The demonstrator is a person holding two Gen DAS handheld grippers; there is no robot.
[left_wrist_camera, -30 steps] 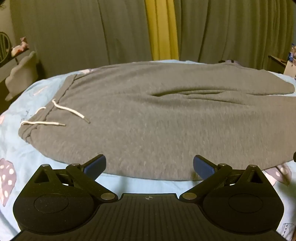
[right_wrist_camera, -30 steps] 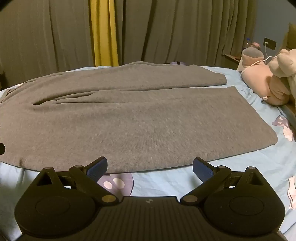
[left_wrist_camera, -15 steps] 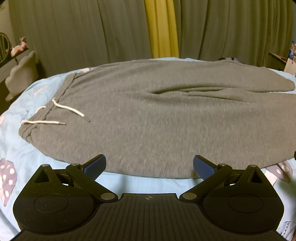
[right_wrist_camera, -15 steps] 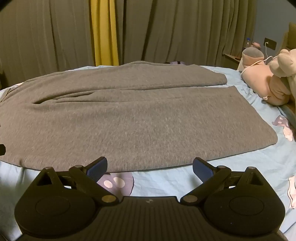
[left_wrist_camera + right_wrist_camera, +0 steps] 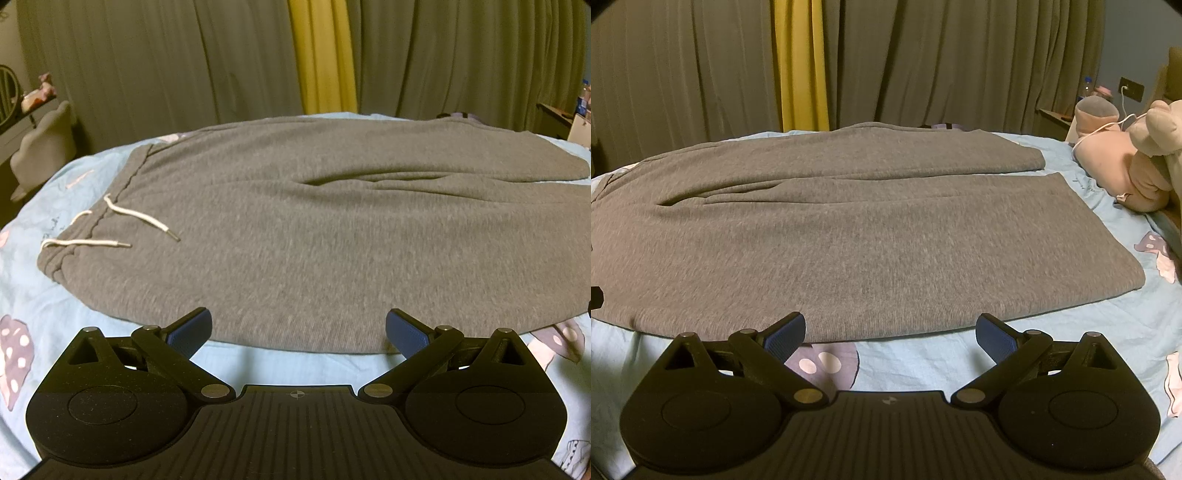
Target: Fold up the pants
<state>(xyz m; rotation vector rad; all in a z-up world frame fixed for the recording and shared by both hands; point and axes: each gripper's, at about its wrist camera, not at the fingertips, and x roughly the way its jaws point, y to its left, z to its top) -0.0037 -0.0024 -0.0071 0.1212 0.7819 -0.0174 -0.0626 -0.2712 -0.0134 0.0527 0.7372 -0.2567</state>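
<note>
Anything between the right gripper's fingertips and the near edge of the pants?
Only bare bedsheet with a mushroom print, as the right wrist view shows. The right gripper is open, just short of the pants hem.

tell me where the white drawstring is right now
In the left wrist view, the white drawstring lies at the left, across the waistband of the grey pants.

My left gripper (image 5: 298, 330) hangs low and level with its blue-padded fingers (image 5: 189, 330) spread wide, gripping nothing. My right gripper (image 5: 891, 331) sits the same way, fingers (image 5: 995, 334) parted wide and empty.
</note>
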